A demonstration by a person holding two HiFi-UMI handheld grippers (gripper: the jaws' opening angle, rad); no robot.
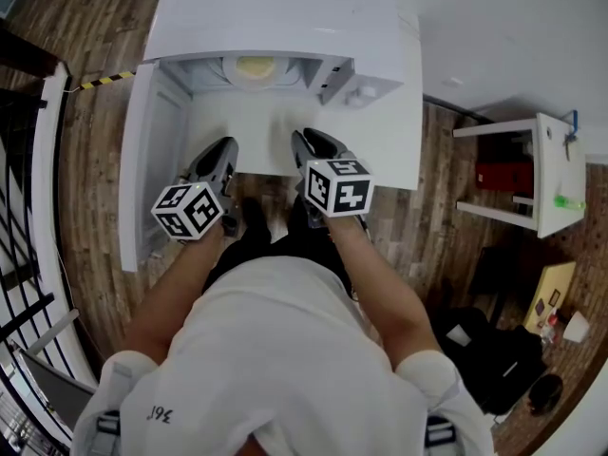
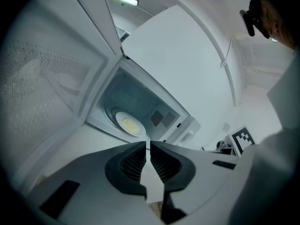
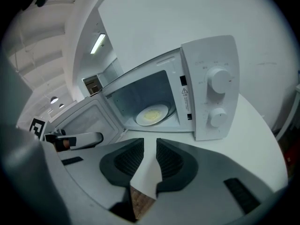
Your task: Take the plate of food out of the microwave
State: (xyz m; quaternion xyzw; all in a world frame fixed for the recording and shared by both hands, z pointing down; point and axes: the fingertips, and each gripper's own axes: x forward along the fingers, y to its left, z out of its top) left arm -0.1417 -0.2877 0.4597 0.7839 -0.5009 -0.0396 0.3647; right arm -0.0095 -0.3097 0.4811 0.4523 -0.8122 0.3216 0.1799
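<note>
White, stiff and probably breakable, the plate [image 3: 152, 114] sits mid-floor in the open microwave [image 3: 211, 88], best pinched at its near rim; left gripper [image 2: 148, 145] and right gripper [image 3: 150, 142] hold empty jaws slightly apart.

right tongs [image 3: 150, 142] slightly apart, empty; plate of food [image 3: 152, 115] inside open microwave [image 3: 211, 93] ahead.

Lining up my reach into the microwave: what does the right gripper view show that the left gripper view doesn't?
Only the right gripper view: the control panel with its two knobs. Only the left gripper view: the marker cube on the right tool. Both: the plate of food sitting inside the microwave, whose door stands open.
</note>
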